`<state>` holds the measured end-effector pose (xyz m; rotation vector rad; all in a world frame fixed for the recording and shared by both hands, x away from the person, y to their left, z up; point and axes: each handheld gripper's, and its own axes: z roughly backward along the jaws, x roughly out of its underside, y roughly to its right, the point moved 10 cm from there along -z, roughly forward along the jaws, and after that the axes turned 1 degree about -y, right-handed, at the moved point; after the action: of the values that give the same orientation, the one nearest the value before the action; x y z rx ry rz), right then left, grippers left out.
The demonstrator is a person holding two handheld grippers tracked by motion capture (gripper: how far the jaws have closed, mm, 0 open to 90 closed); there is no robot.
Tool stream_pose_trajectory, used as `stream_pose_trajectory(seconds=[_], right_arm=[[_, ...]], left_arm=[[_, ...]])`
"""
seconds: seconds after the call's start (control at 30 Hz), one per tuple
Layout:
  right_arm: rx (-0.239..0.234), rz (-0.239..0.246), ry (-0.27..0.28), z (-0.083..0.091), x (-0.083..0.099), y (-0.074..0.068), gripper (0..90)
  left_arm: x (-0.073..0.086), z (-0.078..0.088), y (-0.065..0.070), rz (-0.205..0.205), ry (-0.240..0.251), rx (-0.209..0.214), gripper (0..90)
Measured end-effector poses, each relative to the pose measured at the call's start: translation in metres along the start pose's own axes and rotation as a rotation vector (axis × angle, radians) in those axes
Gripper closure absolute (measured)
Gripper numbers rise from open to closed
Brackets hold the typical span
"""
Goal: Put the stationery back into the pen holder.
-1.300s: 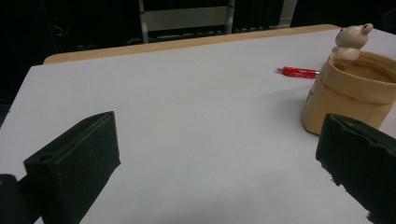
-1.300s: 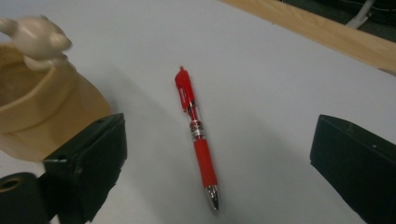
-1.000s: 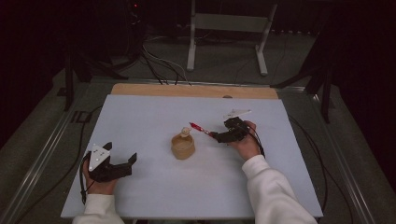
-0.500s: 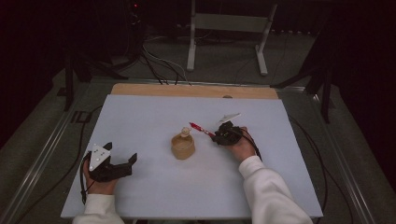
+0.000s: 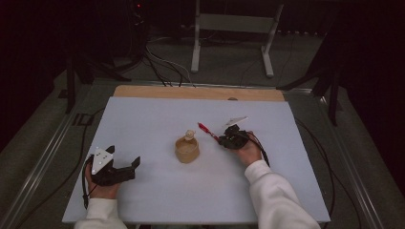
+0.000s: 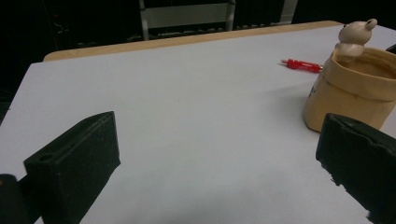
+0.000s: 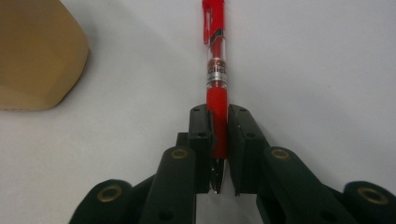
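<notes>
A red pen (image 7: 216, 60) lies along the white table, and my right gripper (image 7: 219, 122) is shut on its grip end, the clip end pointing away. In the high view the red pen (image 5: 208, 131) sticks out up-left of my right gripper (image 5: 224, 141), right of the tan pot (image 5: 186, 149). That tan pot has a small bear figure (image 6: 355, 33) on its rim. My left gripper (image 5: 128, 167) rests near the table's front left, open, with nothing between its jaws. The left gripper view has the tan pot (image 6: 350, 93) at right and the red pen (image 6: 301, 65) beyond it.
The white table top (image 5: 157, 119) has a wooden strip (image 5: 196, 92) along its far edge. Cables and a metal stand (image 5: 229, 28) sit on the dark floor beyond. A cable trails from the right gripper past the sleeve (image 5: 272, 195).
My right gripper has slid slightly left toward the pot and closed in on the pen. The left gripper has stayed put.
</notes>
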<state>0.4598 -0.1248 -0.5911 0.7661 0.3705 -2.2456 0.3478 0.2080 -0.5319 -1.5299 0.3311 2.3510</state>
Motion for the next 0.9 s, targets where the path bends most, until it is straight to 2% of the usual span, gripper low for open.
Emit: stream_pose_trajectory(seconds=[0.5,0.73,0.9], right_arm=[[0.033,-0.005,0.048,0.024,-0.007,0.0,81.2],[0.011,-0.036,0.072,0.037,-0.009,0.0,81.2],[0.012,-0.032,0.093,0.048,-0.011,0.0,81.2]], left_arm=[[0.0,0.0,0.0,0.004,0.001,-0.001,0.1],[0.0,0.0,0.0,0.002,0.001,-0.003,0.2],[0.0,0.0,0.0,0.001,-0.001,-0.003,0.2]])
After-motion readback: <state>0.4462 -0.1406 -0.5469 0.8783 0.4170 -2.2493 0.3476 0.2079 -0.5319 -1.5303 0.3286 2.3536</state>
